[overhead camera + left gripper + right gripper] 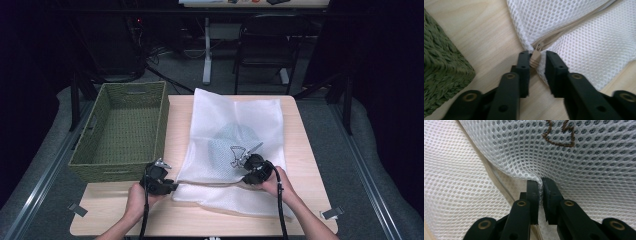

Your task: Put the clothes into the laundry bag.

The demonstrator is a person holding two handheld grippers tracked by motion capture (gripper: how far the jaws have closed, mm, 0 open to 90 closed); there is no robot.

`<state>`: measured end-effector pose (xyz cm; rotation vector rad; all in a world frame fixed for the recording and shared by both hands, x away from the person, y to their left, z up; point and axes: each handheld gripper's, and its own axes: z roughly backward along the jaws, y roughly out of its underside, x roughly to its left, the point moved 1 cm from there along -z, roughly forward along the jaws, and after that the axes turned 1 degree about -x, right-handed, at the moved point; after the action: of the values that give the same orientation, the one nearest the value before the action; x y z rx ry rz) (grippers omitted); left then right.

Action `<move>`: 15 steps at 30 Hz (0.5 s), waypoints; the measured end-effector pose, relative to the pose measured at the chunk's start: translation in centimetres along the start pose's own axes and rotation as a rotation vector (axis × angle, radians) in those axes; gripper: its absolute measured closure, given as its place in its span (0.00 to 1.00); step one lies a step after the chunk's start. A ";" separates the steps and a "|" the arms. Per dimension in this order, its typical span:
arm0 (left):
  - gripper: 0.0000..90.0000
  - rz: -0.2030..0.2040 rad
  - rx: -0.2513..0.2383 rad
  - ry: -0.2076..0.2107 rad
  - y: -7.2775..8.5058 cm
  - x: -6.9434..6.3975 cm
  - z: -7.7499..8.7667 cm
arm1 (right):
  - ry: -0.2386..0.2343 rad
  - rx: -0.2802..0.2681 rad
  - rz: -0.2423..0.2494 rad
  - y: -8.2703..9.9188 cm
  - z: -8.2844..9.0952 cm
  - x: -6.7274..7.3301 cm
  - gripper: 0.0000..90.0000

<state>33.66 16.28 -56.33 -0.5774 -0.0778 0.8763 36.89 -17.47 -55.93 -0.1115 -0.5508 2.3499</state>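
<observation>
Pale wood-grain laminate covers the worktop (125, 210), a rectangle with dark floor, a black chair and table legs behind it. A white mesh laundry bag (235, 135) lies flat across its middle and right, honeycomb-textured, with a grey-blue garment showing dimly through the weave and a dark outline motif stitched on it; no lettering can be read. Its beige zipper (574, 25) runs along the near edge. The left hand-held gripper (535, 58) sits at the bag's near-left corner, its black jaws narrow with the beige zipper pull (535, 58) between them; a small gap remains on one side, so no firm pinch shows. The right hand-held gripper (541, 187) is clamped on a fold of the mesh beside the zipper, near the bag's near edge. A green woven basket (120, 130), rectangular and coarse-plaited, stands at the left, just beside the bag. Bare worktop remains along the near edge and beneath the basket's near side.
</observation>
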 end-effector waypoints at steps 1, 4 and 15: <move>0.86 -0.003 -0.007 0.004 0.0 0.0 0.1 | -0.004 0.002 0.002 0.0 0.1 0.1 0.91; 0.91 -0.007 -0.017 0.018 -0.2 -0.3 0.2 | -0.033 0.006 0.016 -0.1 0.7 0.3 0.77; 0.92 0.034 -0.050 0.060 -0.6 -0.3 0.4 | -0.053 -0.056 0.058 -0.4 3.0 1.6 0.59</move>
<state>33.77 15.91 -55.67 -0.6533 -0.0355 0.8917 35.27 -17.27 -52.91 -0.0920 -0.6476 2.4004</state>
